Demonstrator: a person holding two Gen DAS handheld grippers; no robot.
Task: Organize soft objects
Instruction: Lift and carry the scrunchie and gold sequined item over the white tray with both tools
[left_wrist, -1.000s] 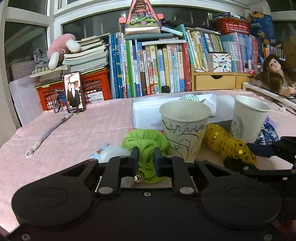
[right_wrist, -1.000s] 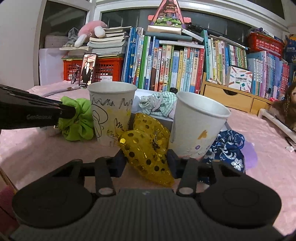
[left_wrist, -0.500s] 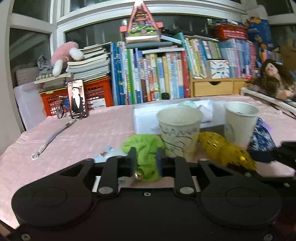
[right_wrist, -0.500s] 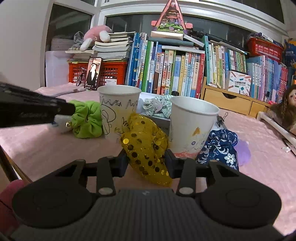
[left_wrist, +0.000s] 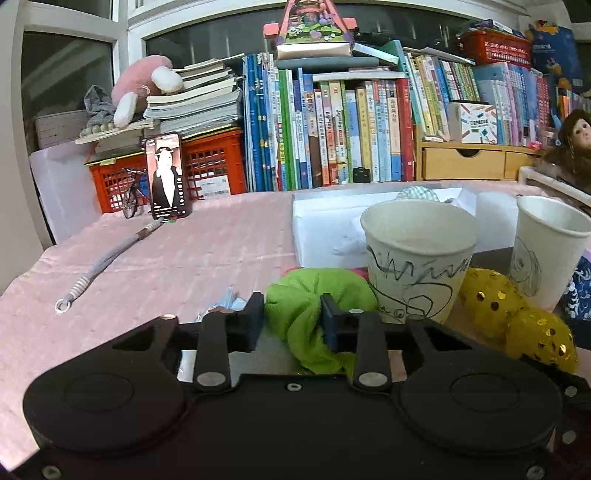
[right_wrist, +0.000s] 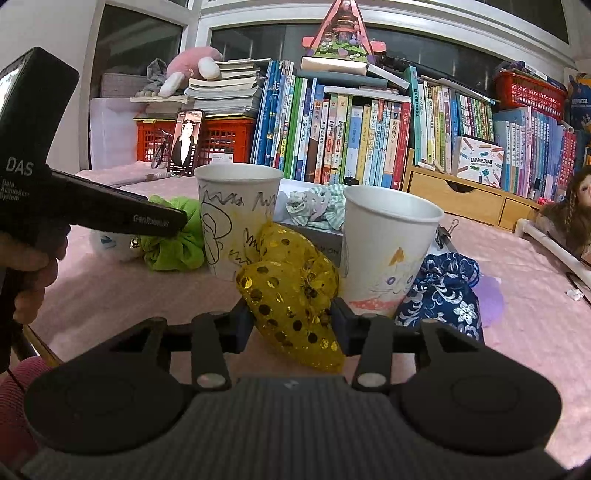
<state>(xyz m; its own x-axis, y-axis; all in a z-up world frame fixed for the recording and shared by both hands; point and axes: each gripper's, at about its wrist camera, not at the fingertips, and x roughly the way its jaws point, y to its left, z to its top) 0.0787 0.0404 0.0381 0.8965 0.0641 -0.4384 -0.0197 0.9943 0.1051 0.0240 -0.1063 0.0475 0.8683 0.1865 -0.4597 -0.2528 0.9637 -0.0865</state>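
My left gripper (left_wrist: 291, 319) is shut on a lime green scrunchie (left_wrist: 314, 306), held just left of a scribbled paper cup (left_wrist: 417, 258). It also shows in the right wrist view (right_wrist: 173, 240) beside that cup (right_wrist: 236, 218). My right gripper (right_wrist: 291, 323) is shut on a gold sequined scrunchie (right_wrist: 291, 291), between the scribbled cup and a second paper cup (right_wrist: 384, 251). A navy floral scrunchie (right_wrist: 443, 291) lies right of the second cup. A green checked scrunchie (right_wrist: 317, 205) sits in the white box behind.
A white box (left_wrist: 332, 229) stands behind the cups on the pink tablecloth (left_wrist: 177, 258). A phone (left_wrist: 168, 177), red crate (left_wrist: 210, 170) and a row of books (left_wrist: 332, 125) line the back. A doll (right_wrist: 569, 218) lies at the right.
Both grippers have lifted a little with their scrunchies still held. The left gripper has risen so that the green scrunchie hangs nearer the scribbled cup's rim.
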